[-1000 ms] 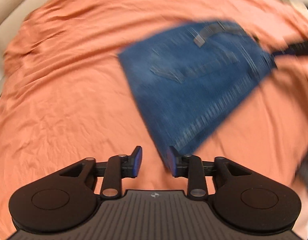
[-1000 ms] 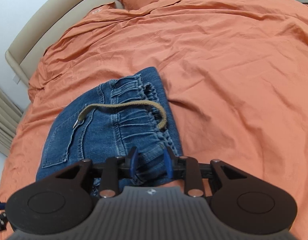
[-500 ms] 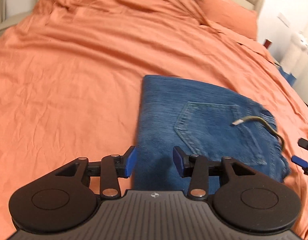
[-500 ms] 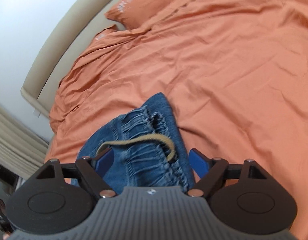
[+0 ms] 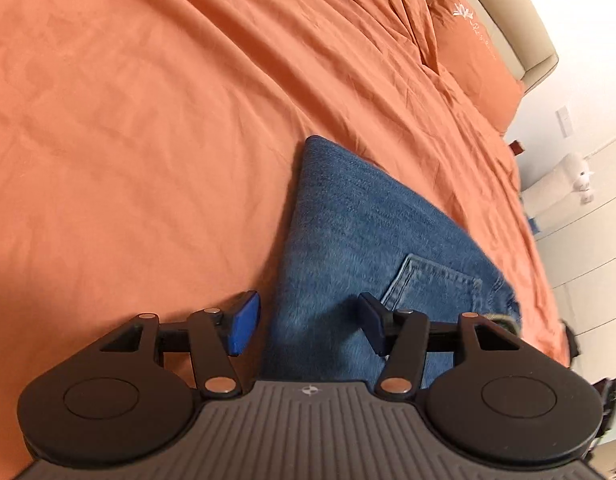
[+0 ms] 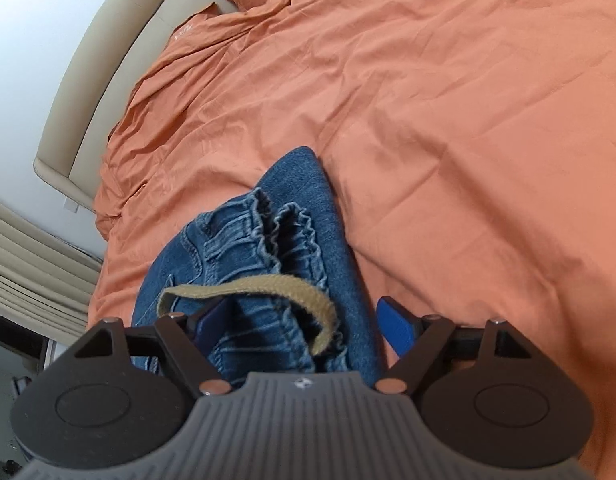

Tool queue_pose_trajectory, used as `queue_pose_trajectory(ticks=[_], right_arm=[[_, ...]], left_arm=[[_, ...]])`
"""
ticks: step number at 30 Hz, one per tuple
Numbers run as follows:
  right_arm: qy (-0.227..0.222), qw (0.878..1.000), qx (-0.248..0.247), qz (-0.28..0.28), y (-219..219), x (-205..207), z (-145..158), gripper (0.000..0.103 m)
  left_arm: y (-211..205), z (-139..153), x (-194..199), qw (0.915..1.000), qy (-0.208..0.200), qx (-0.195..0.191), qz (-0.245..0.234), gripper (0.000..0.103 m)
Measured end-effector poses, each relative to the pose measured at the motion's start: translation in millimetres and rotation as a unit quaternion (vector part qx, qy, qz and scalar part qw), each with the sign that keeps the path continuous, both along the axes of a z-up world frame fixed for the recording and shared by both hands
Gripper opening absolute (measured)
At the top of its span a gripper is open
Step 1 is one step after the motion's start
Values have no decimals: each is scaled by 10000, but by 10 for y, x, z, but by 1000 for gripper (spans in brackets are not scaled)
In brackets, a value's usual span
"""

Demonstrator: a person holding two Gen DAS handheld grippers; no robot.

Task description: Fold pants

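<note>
Folded blue jeans [image 5: 368, 232] lie on the orange bed sheet [image 5: 147, 120], back pocket [image 5: 432, 284] up. My left gripper [image 5: 308, 320] hovers low over their near left edge; its jaws are opening, the denim lies beneath the gap and the pads do not press it. In the right wrist view the gathered waistband [image 6: 267, 232] and tan drawstring [image 6: 267, 284] lie between the blue pads of my right gripper [image 6: 301, 320]. Its jaws stand wide, are closing slightly, and are not pressing the jeans [image 6: 303, 180].
Wrinkled orange sheet spreads all around the jeans. An orange pillow [image 5: 468, 40] and beige headboard [image 6: 87, 80] are at the far end. Curtains [image 6: 27, 260] hang past one bedside, and white cupboards [image 5: 588, 240] stand past the other.
The right gripper let go of the waistband and its jaws spread wide. The left gripper rolled, dropped closer to the jeans' edge, and its jaws widened.
</note>
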State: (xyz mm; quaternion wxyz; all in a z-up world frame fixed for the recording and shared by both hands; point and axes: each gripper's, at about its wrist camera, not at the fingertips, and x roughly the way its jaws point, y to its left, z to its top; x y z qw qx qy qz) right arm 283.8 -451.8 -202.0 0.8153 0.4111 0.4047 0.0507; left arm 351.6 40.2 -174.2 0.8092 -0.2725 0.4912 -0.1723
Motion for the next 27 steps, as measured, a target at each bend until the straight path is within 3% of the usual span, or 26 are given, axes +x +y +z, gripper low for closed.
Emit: queue_pose_trajectory(ticks=[6,10,13,21,27], right_arm=[[-96,9991,397,141,-28,169,-153,69],[-181,9983,517,214,-36,208,-200,57],[-251,9978,543,269,-33,205,-173,44],[-684,9963,-335,409,144,107,151,30],[-1066,9913,-724,265,283,-117,437,20]], left_arm=[[15,-193,122,9988,137,-461,-67,67],[27,-212,130,9984,189,-525,-61,64],[-14,-190,120,9988,174,-443,-106,51],[-214,33,-49,9992,-258,302,-60,16],[-405,327,-264,9917,-853,958,-67,8]])
